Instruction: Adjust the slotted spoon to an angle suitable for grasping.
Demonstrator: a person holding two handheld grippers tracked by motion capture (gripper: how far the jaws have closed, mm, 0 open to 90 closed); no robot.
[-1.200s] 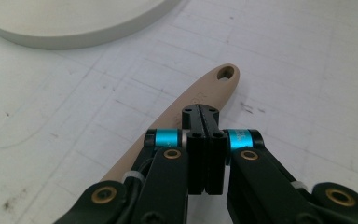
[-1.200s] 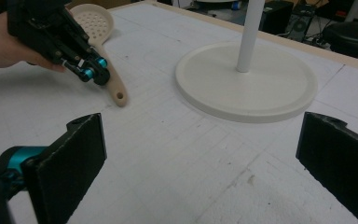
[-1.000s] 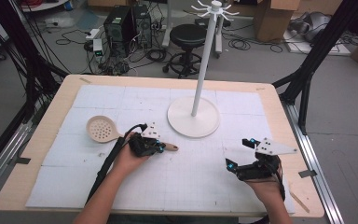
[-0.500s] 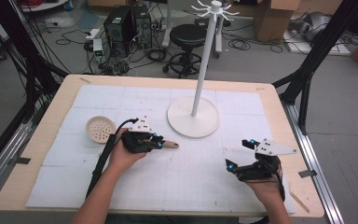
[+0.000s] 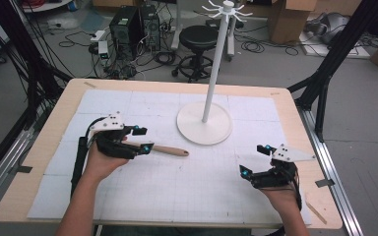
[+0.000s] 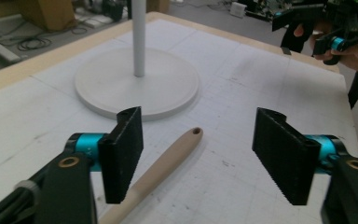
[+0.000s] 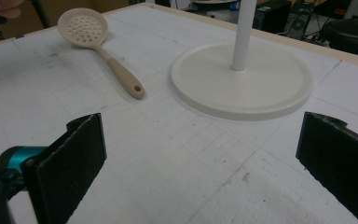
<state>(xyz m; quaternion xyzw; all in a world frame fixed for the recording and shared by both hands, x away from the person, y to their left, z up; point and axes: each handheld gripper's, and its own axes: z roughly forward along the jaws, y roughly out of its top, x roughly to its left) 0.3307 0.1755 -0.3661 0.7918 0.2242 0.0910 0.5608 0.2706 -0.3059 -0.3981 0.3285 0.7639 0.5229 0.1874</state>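
Note:
A beige slotted spoon [image 7: 114, 67] lies flat on the white mat, left of the stand's round base [image 5: 204, 123]. Its handle [image 5: 170, 151] points right, toward the middle of the table. My left gripper [image 5: 143, 139] hovers open over the handle, and in the left gripper view the handle [image 6: 168, 158] lies on the mat between the spread jaws, touching neither. The hand and gripper cover the spoon's bowl in the high view. My right gripper [image 5: 253, 159] is open and holds nothing, low over the mat at the front right.
A tall white pole [image 5: 215, 64] rises from the base to a ring of hooks [image 5: 227, 8]. The white gridded mat [image 5: 187, 191] covers most of the wooden table [image 5: 295, 113]. A thin wooden stick [image 5: 319, 212] lies near the front right corner.
My left gripper has drawn back to the left along the spoon, so it now covers the bowl and leaves more handle showing. The spoon and my right gripper have stayed put.

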